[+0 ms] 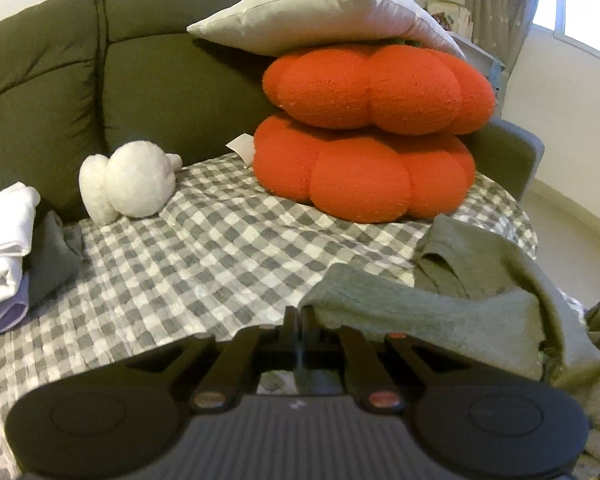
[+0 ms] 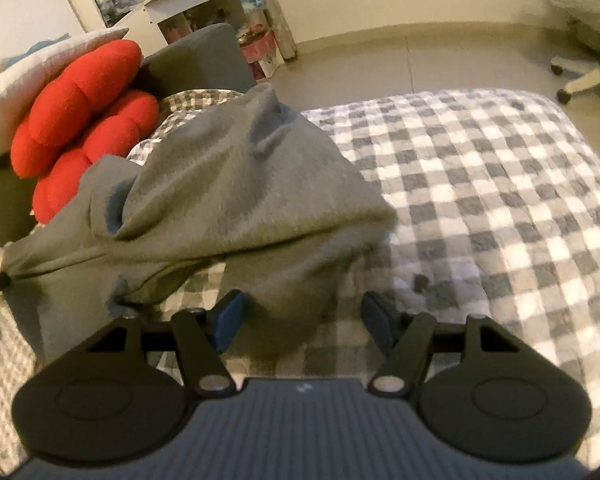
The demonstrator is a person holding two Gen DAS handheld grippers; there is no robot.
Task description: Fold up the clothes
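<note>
Currently the left claw (image 1: pixel 299 314) is pinched tight on an edge of the grey garment (image 1: pixel 440 312), which stretches away to its right across the checkered blanket (image 1: pixel 220 248). Seen from the right wrist, the same grey garment (image 2: pixel 236 192) lies bunched on the checkered blanket (image 2: pixel 480 184), one corner drawn taut toward the left edge of the view. The right claw (image 2: pixel 302 316) stands wide, its pads on either side of a hanging fold without pressing it. Two red cushions (image 1: pixel 364 136) sit stacked near the garment under a white pillow (image 1: pixel 320 16), and a white plush toy (image 1: pixel 128 180) and folded white clothes (image 1: pixel 4 240) lie further left.
</note>
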